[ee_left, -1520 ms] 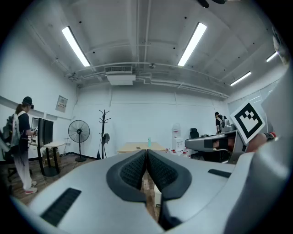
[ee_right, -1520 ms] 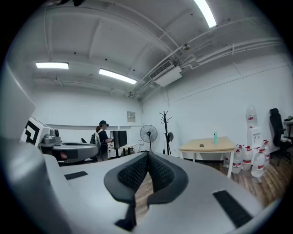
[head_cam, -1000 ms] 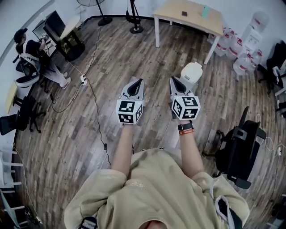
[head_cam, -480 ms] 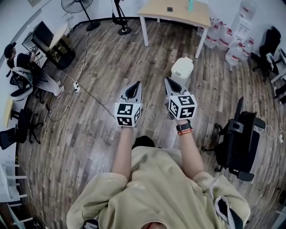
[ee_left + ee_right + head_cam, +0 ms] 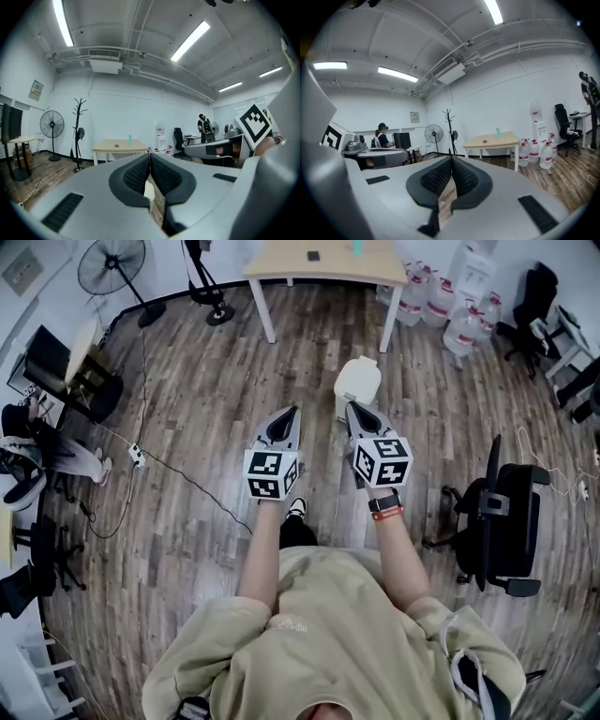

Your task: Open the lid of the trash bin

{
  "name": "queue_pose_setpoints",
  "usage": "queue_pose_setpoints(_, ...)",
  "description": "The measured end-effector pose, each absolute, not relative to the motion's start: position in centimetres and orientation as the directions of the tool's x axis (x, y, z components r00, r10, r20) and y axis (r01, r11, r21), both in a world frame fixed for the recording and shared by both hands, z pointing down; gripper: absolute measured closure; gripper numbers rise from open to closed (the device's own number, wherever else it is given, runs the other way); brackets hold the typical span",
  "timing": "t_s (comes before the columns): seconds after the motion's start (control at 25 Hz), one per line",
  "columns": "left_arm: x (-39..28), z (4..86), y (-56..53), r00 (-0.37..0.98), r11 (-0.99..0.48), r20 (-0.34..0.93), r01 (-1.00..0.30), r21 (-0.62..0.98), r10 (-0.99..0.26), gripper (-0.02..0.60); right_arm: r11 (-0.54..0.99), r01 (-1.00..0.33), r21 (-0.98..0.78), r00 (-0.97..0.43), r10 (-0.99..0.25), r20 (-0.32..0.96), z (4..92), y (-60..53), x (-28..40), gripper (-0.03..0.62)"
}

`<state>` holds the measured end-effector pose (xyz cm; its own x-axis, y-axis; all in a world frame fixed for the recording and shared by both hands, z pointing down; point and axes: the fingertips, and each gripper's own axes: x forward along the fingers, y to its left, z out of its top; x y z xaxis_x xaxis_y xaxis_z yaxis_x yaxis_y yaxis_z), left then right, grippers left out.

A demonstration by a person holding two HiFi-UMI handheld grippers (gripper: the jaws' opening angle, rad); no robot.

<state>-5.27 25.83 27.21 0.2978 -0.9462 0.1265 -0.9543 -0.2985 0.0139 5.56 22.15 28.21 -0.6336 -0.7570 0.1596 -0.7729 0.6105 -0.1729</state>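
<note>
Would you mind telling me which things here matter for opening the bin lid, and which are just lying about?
For the job:
- trash bin, lid closed
- left gripper, shut, holding nothing
- right gripper, shut, holding nothing

Just about:
- table
- fan
- water bottles
- office chair

One trash bin (image 5: 357, 382), two grippers – the left gripper (image 5: 292, 412) and the right gripper (image 5: 352, 407) – each with one marker cube (image 5: 272, 474), one wooden table (image 5: 281, 261), one floor fan (image 5: 111, 263), one coat stand (image 5: 79, 133); the water jugs (image 5: 461, 326) cluster too tightly to count
</note>
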Motion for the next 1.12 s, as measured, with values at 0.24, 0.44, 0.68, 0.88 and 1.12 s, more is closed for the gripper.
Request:
queue_pose_setpoints(0.24, -7.4, 26.0, 16.3, 0.387, -0.388, 0.107, -0.922, 0.015, -0.916, 0.558, 0.528, -0.829, -0.184, -0.556, -0.815, 0.162, 28.0, 15.0, 3.6, 0.579)
queue_pose_setpoints(0.44, -8.2, 26.8, 10.6, 0.473, -0.473, 0.128, -0.88, 0.031, -0.872, 0.558, 0.47, -0.863, -0.184, -0.5, -0.844, 0.192, 28.7, 10.7, 1.8, 0.579)
queue_pose_setpoints(0.68, -7.9, 28.6, 6.4, 0.563, -0.563, 0.148, -0.825, 0.047, -0.813, 0.558, 0.38, -0.903, -0.202, -0.419, -0.884, 0.209, 30.2, 7.3, 1.8, 0.579)
queue_pose_setpoints(0.88, -8.2, 29.9, 3.5, 0.623, -0.625, 0.159, -0.779, 0.044, -0.766, 0.558, 0.314, -0.927, -0.206, -0.356, -0.909, 0.216, 31.5, 4.9, 1.3, 0.579)
queue_pose_setpoints(1.12, -9.2, 30.7, 0.7, 0.684, -0.687, 0.161, -0.725, 0.045, -0.712, 0.558, 0.239, -0.943, -0.231, -0.29, -0.932, 0.219, 32.5, 2.4, 0.0, 0.579)
